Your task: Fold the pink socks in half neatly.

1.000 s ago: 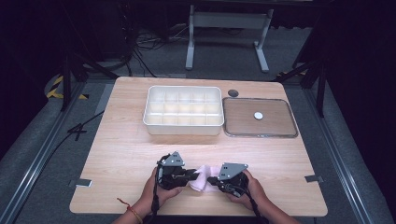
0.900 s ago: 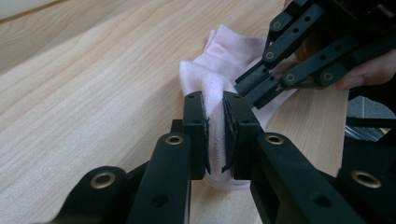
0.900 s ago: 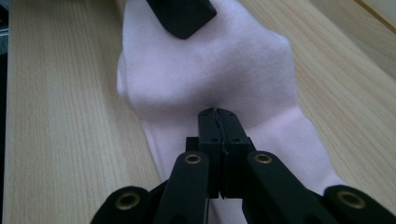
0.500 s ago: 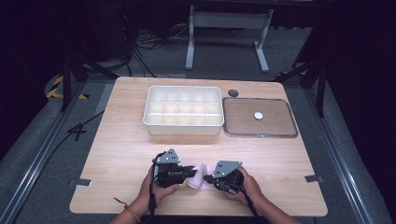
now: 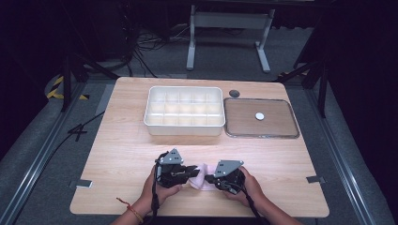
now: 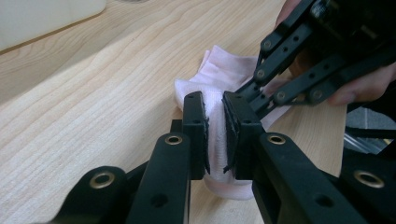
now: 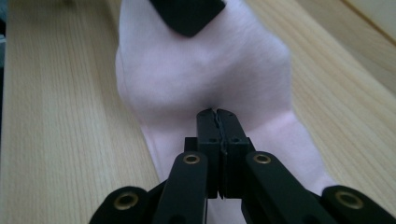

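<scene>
A: What's on the table (image 5: 117, 140), counted?

B: One table, one white compartment tray (image 5: 184, 110), one flat lid (image 5: 261, 117), one pink sock (image 5: 202, 174), two grippers.

A: Where's the sock?

B: On the near edge, long axis across the table, between them. The left gripper (image 6: 215, 133) pinches a fold; the right gripper (image 7: 217, 116), jaws pressed together, nips its other end.

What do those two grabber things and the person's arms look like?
Both the left gripper and the right gripper are black, with jointed bars, brass-coloured rivets and flat black pads. Each has a grey three-cornered plate on top and a black cable trailing back. The forearms are bare; the left wrist wears a red-orange cord bracelet.
</scene>
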`<state>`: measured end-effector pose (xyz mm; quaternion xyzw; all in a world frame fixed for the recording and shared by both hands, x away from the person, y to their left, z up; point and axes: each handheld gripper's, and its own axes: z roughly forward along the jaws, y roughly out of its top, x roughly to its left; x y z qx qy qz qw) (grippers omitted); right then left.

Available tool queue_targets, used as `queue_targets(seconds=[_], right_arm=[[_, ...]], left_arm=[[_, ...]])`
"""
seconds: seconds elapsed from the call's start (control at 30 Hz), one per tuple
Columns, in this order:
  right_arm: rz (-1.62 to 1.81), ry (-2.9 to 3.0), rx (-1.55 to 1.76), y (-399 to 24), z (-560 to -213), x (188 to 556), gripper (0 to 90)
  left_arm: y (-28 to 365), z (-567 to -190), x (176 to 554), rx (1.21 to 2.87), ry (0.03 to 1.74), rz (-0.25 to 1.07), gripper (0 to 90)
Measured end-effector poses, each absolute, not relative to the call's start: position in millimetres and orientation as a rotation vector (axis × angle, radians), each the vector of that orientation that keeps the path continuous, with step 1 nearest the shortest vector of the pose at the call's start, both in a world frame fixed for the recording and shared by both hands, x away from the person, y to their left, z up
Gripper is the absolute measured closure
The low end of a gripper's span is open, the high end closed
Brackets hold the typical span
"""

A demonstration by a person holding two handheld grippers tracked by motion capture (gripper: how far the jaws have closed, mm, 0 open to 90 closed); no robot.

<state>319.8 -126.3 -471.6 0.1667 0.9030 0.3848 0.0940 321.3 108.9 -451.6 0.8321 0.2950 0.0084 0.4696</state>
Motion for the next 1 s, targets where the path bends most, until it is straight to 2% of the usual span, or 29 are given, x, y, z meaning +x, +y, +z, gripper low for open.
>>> queue_targets(seconds=[0.67, 0.83, 1.0], right_arm=[[1.139, 2.661, 0.51, -109, -474, 327, 87.9], [1.237, 2.578, 0.578, -146, -452, 331, 86.8], [1.179, 2.593, 0.626, -173, -452, 334, 86.6]], left_arm=[[107, -449, 322, 2.052, 0.721, 0.078, 79.4], [109, -449, 323, 2.052, 0.73, 0.08, 79.4], [106, -448, 322, 2.073, 0.722, 0.094, 79.4]])
